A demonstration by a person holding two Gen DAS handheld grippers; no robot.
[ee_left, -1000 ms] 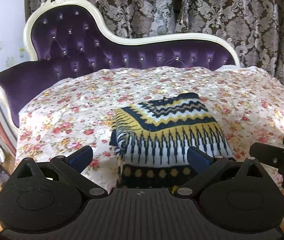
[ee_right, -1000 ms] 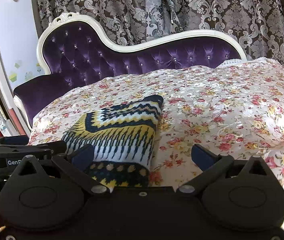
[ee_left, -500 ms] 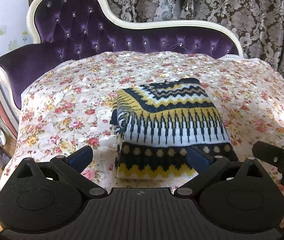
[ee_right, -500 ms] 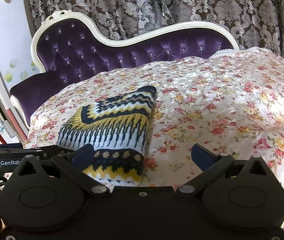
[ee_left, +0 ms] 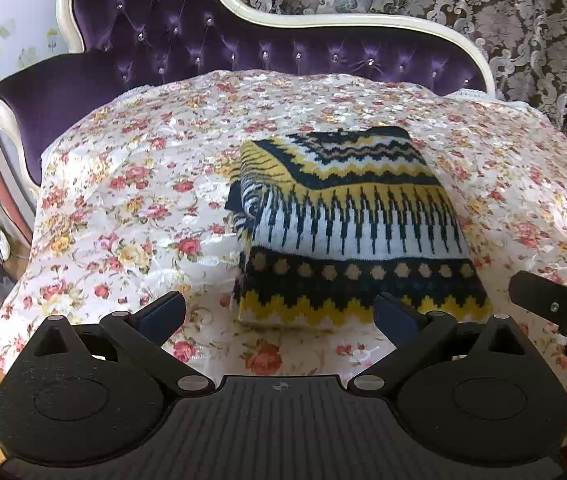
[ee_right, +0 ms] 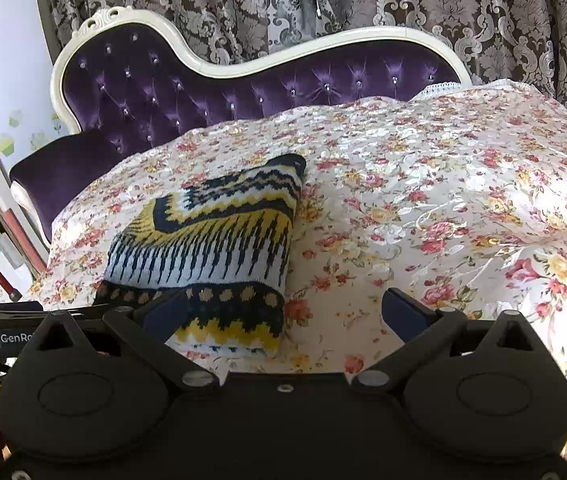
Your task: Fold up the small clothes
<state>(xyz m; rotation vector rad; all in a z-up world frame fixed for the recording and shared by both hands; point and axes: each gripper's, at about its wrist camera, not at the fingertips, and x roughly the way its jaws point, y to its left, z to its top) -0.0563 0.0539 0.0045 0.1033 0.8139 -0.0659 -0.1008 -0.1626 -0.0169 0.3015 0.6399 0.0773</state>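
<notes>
We see our left gripper (ee_left: pixel 279 314) wide open and holding nothing, and the folded knitted sweater (ee_left: pixel 353 226) lies just ahead of it on the floral cover (ee_left: pixel 123 208). Our right gripper (ee_right: pixel 281 312) is wide open too, with the sweater ahead, toward its left finger (ee_right: pixel 163 314)

A floral cover (ee_left: pixel 131 184) drapes a purple tufted sofa (ee_left: pixel 187 44) before damask curtains (ee_right: pixel 483 4).
</notes>
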